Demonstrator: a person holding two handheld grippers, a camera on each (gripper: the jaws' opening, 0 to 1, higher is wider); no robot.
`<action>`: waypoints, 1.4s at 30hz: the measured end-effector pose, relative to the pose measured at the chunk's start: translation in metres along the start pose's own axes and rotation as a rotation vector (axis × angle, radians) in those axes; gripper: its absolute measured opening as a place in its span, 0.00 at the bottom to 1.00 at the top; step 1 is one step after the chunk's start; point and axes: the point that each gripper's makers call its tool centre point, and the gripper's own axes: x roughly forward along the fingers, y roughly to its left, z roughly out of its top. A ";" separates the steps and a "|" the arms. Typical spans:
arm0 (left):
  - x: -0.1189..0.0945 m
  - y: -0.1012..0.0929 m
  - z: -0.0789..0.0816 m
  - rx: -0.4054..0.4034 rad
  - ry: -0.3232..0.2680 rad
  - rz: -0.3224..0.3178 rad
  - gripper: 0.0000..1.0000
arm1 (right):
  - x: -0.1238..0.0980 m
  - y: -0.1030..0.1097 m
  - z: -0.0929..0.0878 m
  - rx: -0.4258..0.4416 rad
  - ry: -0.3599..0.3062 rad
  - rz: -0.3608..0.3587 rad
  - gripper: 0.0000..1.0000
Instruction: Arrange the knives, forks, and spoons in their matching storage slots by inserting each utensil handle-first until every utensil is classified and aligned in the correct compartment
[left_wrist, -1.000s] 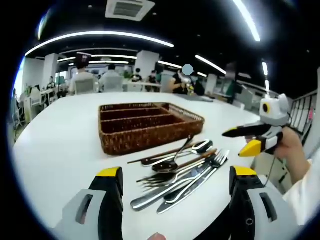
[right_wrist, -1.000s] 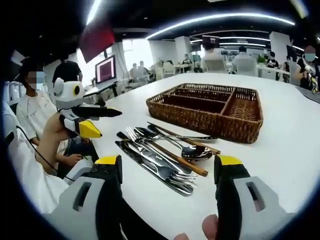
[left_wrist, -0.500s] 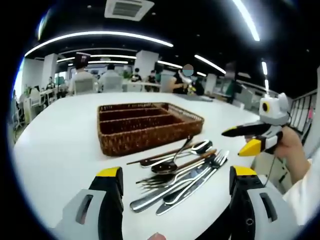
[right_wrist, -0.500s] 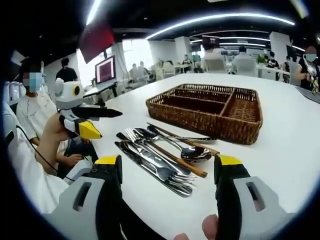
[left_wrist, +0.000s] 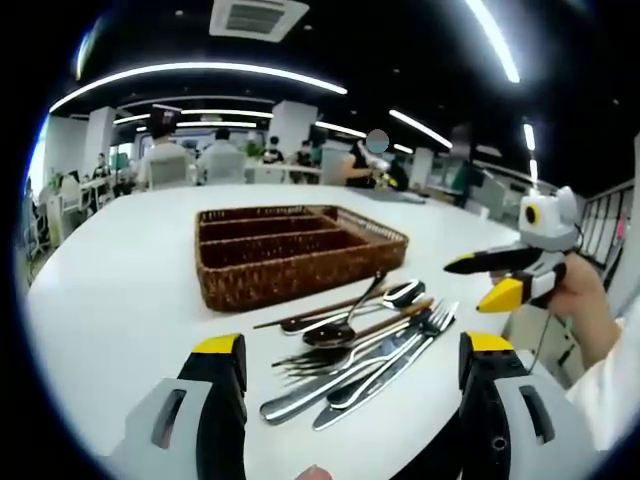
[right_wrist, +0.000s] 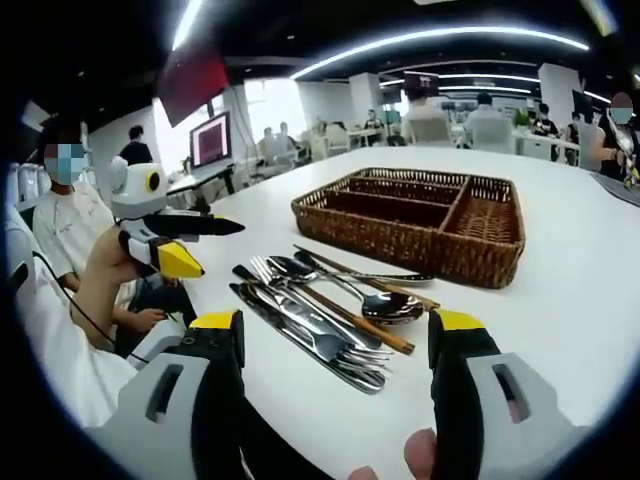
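Woven wicker: in the left gripper view we see the divided basket (left_wrist: 300, 250) beyond the cutlery pile (left_wrist: 355, 345) on the white table (left_wrist: 110, 290), left gripper (left_wrist: 345, 375) wide, right gripper (left_wrist: 497, 280) apart. In the right gripper view, right gripper (right_wrist: 335, 350) wide, left gripper (right_wrist: 195, 245) beside a monitor (right_wrist: 212, 138).

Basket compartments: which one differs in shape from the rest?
The squarish end compartment of the basket, running across the three long parallel slots. All are empty; the utensils lie on the table beside it.

open-plan office | desks (left_wrist: 100, 190), monitor (right_wrist: 212, 138) (strip lights overhead)
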 end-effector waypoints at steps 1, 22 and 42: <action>0.000 0.000 0.000 0.000 0.000 0.001 0.88 | 0.000 0.000 0.000 0.000 0.000 0.001 0.78; 0.000 -0.007 -0.003 -0.004 0.001 -0.003 0.88 | -0.001 -0.002 0.001 0.000 -0.002 0.002 0.78; 0.001 -0.005 -0.004 -0.010 0.001 -0.008 0.88 | 0.000 0.000 0.004 -0.013 -0.004 0.013 0.76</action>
